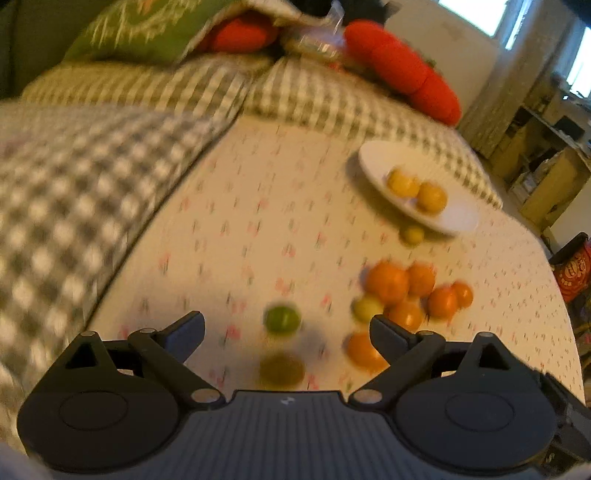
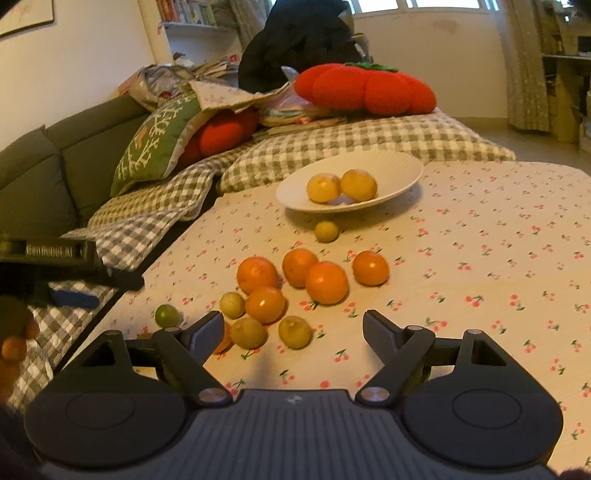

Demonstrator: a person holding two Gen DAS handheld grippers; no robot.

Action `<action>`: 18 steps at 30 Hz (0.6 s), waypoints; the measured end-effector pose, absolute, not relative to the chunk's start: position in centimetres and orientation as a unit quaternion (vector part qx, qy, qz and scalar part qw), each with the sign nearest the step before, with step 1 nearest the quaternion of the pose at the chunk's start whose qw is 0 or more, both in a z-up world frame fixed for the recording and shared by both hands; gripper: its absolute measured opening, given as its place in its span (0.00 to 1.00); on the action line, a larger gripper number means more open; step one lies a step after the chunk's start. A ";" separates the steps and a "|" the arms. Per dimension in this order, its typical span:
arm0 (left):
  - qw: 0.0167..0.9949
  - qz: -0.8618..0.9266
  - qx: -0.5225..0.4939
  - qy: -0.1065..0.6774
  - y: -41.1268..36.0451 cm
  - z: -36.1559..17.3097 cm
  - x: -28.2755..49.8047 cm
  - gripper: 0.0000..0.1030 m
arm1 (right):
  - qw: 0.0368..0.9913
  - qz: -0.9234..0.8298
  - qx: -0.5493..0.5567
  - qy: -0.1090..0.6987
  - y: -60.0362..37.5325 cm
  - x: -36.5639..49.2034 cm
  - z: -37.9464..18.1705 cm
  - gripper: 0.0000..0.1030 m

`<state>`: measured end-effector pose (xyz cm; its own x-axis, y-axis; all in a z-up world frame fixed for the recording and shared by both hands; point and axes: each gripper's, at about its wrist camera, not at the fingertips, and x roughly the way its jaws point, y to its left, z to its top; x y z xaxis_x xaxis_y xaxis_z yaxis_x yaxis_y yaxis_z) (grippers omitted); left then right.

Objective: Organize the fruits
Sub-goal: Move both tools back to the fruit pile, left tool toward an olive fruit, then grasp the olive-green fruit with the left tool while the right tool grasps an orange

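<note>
A cloth printed with small cherries [image 2: 480, 240] covers the table. Behind it, a grey-and-white checked blanket [image 2: 332, 144] lies over a dark sofa [image 2: 55, 166], with a green patterned cushion [image 2: 155, 144] leaning beside a red pumpkin-shaped cushion [image 2: 362, 88] and a second red cushion [image 2: 221, 129] half hidden under paper. A dark garment [image 2: 295, 40] is heaped behind them, near shelves [image 2: 192, 14] and curtained windows [image 2: 524, 74].

My left wrist camera looks steeply down, close over the cherry-print worktop [image 1: 258, 221], though it's too blurred to tell much. My right wrist camera looks shallower across it. Both share the white plate [image 1: 373, 162] [image 2: 406, 166] and orange pile [image 1: 388, 282] [image 2: 327, 282].
</note>
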<state>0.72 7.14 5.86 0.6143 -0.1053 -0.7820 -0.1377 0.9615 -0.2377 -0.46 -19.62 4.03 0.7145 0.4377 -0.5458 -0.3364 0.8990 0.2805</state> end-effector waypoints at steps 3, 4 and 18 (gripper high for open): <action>0.877 0.008 -0.152 0.456 7.2 4.8 0.6 0.82 | 0.921 0.215 0.073 0.316 -19.2 -0.6 4.0 0.76; 0.876 0.006 -0.149 0.458 7.1 4.6 0.7 0.77 | 0.921 0.215 0.072 0.318 -19.1 -0.5 3.9 0.76; 0.872 -0.008 -0.117 0.475 5.7 2.0 1.4 0.23 | 0.924 0.190 0.065 0.327 -18.7 1.9 3.4 0.68</action>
